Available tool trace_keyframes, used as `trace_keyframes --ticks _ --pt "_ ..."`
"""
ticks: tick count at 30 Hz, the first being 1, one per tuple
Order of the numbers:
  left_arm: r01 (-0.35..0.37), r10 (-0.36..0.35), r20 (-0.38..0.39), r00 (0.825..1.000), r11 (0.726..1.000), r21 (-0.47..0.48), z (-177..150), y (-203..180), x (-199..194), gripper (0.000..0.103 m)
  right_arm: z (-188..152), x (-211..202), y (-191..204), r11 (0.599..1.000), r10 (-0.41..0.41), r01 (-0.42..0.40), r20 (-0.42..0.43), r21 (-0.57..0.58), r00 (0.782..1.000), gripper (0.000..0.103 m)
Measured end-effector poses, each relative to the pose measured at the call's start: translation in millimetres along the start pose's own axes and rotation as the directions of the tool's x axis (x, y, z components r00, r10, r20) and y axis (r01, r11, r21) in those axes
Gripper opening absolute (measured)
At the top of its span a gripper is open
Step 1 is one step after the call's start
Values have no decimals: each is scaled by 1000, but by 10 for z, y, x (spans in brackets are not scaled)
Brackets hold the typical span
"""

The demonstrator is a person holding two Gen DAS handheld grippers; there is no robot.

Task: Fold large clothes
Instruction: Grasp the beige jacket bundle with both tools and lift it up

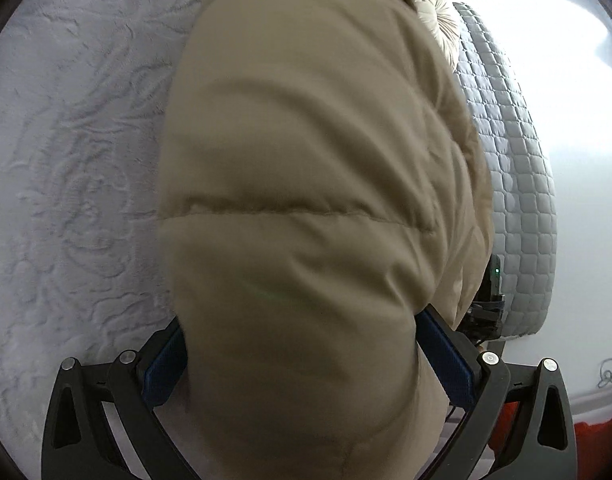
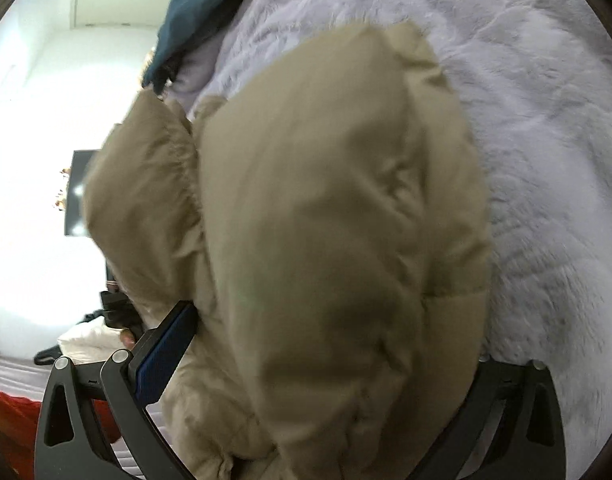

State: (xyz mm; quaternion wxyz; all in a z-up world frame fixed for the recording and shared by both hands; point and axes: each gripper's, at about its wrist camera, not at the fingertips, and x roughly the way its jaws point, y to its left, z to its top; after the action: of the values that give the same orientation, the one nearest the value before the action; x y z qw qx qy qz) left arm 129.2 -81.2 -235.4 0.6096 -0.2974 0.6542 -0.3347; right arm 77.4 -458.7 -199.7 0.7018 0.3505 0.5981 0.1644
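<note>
While both tongs clamp it, beige puffer jacket blocks fluffy blanket.

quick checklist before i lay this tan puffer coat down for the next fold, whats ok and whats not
1. Left claw gripping the tan puffer coat: ok, padded fabric fills the gap between its blue pads.
2. Right claw gripping the coat: ok, though one finger is hidden by fabric.
3. Landing spot on the fuzzy white blanket: ok, bare beside the coat.
4. Dark teal garment out of the way: ok, at the far end.
5. Coat edges aligned: cannot tell, fabric blocks both views.
</note>
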Motion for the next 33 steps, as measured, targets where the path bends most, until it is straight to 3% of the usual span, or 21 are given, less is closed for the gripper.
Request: trace_keyframes --ticks 5,10,13,18,24,29,33 --pt "-5 5 -8 1000 1000 -7 57 -47 175 102 22 42 -20 997 -46 46 -3 63 999 98" --pt "-21 20 19 1000 999 34 41 -296 95 84 -24 -66 80 993 25 -27 23 111 999 60" --pt "-21 18 49 999 998 62 65 -482 -52 80 -52 -158 259 993 64 -69 58 95 996 50" --pt "-33 13 136 991 989 145 280 -864 -429 80 53 -226 627 992 116 -121 111 38 987 49" --pt "-82 37 220 975 976 200 787 -985 -784 80 499 -105 1004 991 131 -127 157 -32 979 49" --pt "-140 83 274 958 971 193 1328 -757 -793 80 1037 251 1119 994 99 -91 163 -52 982 49" --pt "-175 141 259 956 978 113 1716 -339 -550 83 1344 662 1014 999 32 -27 141 -33 989 53"
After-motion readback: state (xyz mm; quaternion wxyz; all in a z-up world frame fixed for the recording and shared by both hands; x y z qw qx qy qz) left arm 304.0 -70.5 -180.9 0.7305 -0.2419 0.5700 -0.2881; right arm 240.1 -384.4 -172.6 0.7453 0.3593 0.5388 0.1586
